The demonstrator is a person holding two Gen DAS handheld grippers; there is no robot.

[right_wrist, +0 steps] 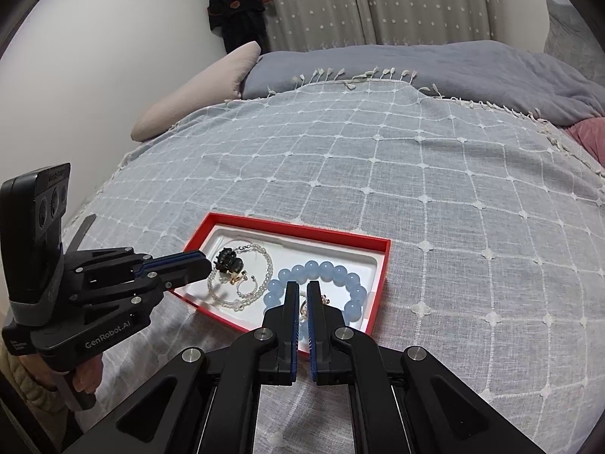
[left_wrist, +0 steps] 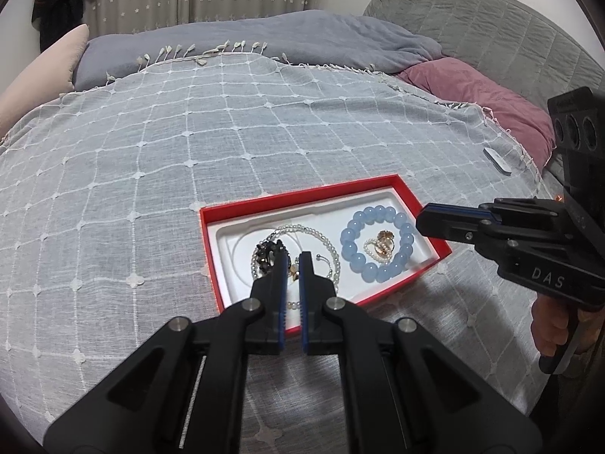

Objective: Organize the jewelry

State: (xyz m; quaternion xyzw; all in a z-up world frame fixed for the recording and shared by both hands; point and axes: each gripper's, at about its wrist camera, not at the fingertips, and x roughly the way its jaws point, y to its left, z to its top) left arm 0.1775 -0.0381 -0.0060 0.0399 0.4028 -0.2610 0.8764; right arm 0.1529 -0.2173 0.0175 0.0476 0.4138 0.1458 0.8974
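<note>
A red box with a white liner (left_wrist: 242, 210) (right_wrist: 378, 265) lies on the bed cover. Inside are a blue bead bracelet (left_wrist: 349, 253) (right_wrist: 336, 270), a small pearl and gold piece (left_wrist: 382, 246) within it, a pearl necklace (left_wrist: 325, 240) (right_wrist: 264, 261) and a black beaded piece (left_wrist: 266, 251) (right_wrist: 228, 257). My left gripper (left_wrist: 293, 257) (right_wrist: 206, 263) hovers over the necklace end, jaws nearly closed with a narrow gap, holding nothing. My right gripper (right_wrist: 301, 287) (left_wrist: 421, 221) hovers over the blue bracelet end, jaws also nearly closed and empty.
The box sits on a white checked throw (left_wrist: 189, 143) over a grey duvet (left_wrist: 264, 34). A purple pillow (left_wrist: 472, 90) and grey headboard lie to the right, a beige pillow (right_wrist: 204, 90) to the left. A small white object (left_wrist: 497, 159) lies near the throw's right edge.
</note>
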